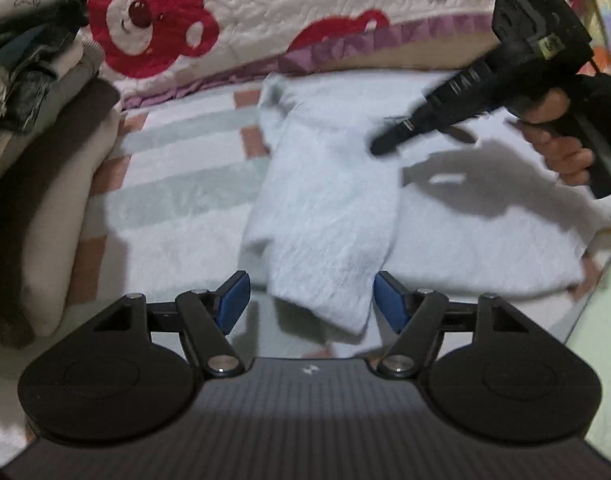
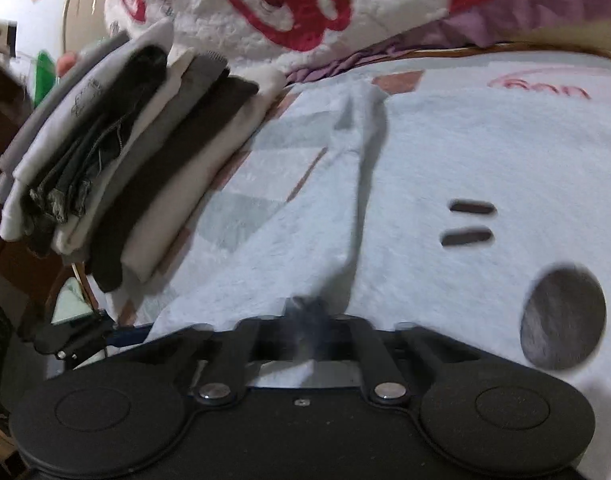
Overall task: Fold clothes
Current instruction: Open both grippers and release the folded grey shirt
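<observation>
Left wrist view: pale blue garment (image 1: 329,208) spread beside the stack of folded clothes (image 1: 33,80), one sleeve laid inward (partly folded, judging by that), left gripper (image 1: 311,300) spread empty at its hem, right gripper (image 2: 305,312) pinching its fabric.

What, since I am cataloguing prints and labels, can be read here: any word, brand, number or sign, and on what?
Nothing reads cleanly.
Pink lettering on the pale blue fleece garment: blurred, unreadable.
Grey print on the folded white garment in the stack: too small.
White marks on the black right gripper body: blurred.
Small white logo on the left gripper body: no letters.
</observation>
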`<move>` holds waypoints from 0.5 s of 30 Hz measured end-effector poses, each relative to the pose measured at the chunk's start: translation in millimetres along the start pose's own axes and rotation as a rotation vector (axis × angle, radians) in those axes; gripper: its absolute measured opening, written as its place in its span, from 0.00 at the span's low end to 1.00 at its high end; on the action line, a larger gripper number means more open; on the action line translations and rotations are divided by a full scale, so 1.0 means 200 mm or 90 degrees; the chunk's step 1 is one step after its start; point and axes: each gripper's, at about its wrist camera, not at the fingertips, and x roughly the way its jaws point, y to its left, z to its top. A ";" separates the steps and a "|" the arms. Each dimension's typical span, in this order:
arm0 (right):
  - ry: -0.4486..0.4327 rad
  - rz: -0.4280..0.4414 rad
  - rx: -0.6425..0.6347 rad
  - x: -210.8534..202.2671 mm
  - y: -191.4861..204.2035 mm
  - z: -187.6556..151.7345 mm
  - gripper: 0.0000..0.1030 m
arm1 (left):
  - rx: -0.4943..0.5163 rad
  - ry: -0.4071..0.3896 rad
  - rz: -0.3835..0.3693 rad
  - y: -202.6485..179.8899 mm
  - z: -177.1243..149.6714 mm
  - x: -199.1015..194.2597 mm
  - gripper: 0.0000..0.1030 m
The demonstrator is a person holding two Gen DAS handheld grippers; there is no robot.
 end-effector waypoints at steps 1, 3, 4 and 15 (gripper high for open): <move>-0.016 0.000 -0.009 -0.02 0.01 0.03 0.07 | -0.002 -0.012 -0.006 -0.01 0.01 -0.01 0.66; -0.048 -0.001 -0.026 -0.05 0.03 0.10 0.07 | -0.005 -0.035 -0.019 -0.03 0.04 -0.03 0.68; -0.065 -0.002 -0.035 -0.07 0.04 0.13 0.07 | 0.005 -0.043 -0.024 -0.05 0.05 -0.03 0.69; -0.021 -0.131 0.115 -0.05 -0.31 0.08 0.49 | 0.038 -0.023 0.023 -0.20 0.07 0.14 0.71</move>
